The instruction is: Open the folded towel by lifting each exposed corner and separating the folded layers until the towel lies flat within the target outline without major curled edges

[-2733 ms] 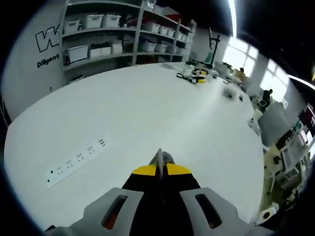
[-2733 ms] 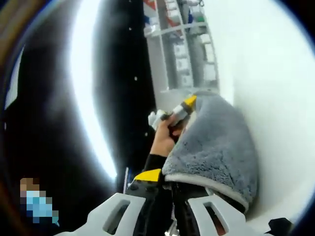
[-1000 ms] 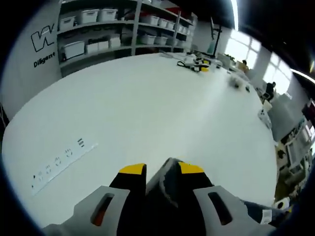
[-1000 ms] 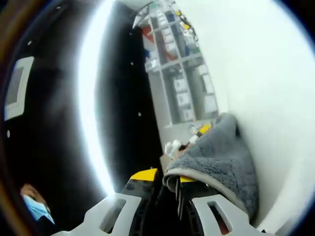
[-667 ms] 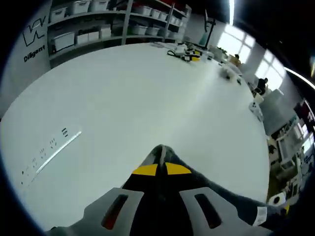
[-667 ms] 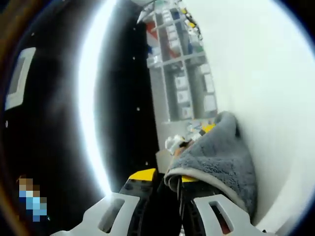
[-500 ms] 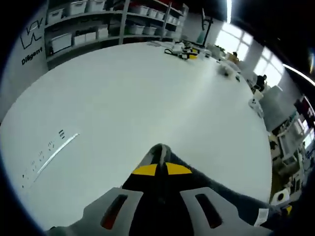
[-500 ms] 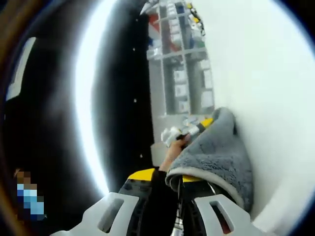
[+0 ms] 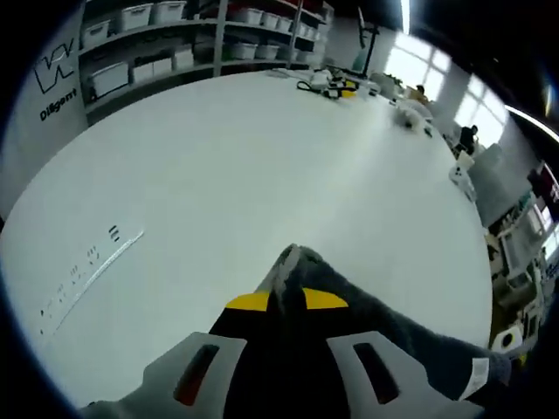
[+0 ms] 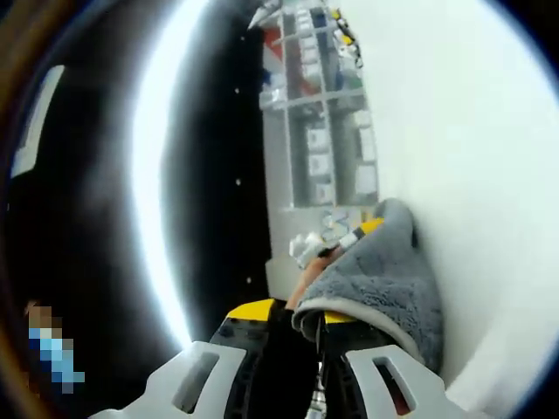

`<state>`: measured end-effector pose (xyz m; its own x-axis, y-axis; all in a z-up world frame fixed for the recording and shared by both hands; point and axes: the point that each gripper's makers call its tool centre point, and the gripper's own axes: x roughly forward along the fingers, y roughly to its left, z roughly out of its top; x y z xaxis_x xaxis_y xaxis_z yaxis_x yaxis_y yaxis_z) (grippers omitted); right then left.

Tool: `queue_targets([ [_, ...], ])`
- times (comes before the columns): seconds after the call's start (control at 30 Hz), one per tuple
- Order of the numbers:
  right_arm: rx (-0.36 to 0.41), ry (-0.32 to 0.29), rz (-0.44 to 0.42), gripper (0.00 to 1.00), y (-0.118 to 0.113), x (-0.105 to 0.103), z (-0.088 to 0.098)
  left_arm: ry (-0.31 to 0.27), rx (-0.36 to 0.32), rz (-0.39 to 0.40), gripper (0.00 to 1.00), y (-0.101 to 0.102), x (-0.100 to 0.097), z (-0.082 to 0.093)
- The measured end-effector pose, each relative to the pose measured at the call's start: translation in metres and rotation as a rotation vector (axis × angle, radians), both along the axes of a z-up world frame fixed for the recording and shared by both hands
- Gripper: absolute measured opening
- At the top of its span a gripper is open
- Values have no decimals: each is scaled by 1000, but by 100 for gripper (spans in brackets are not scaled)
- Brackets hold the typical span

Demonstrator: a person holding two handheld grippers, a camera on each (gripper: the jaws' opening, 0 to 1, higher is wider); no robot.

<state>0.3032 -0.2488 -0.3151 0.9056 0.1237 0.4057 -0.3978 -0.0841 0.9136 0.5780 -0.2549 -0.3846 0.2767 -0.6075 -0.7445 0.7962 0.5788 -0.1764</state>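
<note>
Where shelving [image 9: 175, 35] stands, white table [image 9: 227, 175].

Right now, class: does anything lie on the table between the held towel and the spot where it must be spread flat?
Nothing visible does. Both the left gripper and right gripper grip the grey towel. The white table ahead is bare nearby; clutter sits at its far edge.
</note>
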Motion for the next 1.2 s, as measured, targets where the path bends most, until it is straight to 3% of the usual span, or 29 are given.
queue_targets([
  [0.27,32,-14,-7,17,-6,-4,5,39,-46,17,3,-13,-7,20],
  [0.43,30,-16,-6,19,-6,-6,7,26,-58,50,3,-19,-2,26],
  [0.53,53,-29,-8,20,-9,-8,8,57,-124,74,3,-29,-5,31],
  [0.6,87,-42,-6,21,-12,-9,9,87,-244,111,4,-44,-9,45],
  [0.7,83,-47,-45,18,-19,-7,7,122,-335,145,4,-58,-13,56],
  [0.87,120,-54,-37,16,-21,-9,7,119,-361,159,4,-73,-19,54],
  [1.03,144,-53,-50,17,-27,-15,8,83,-380,218,5,-74,-10,46],
  [1.2,94,-9,-50,17,-28,-12,0,53,-353,223,5,-72,-7,36],
])
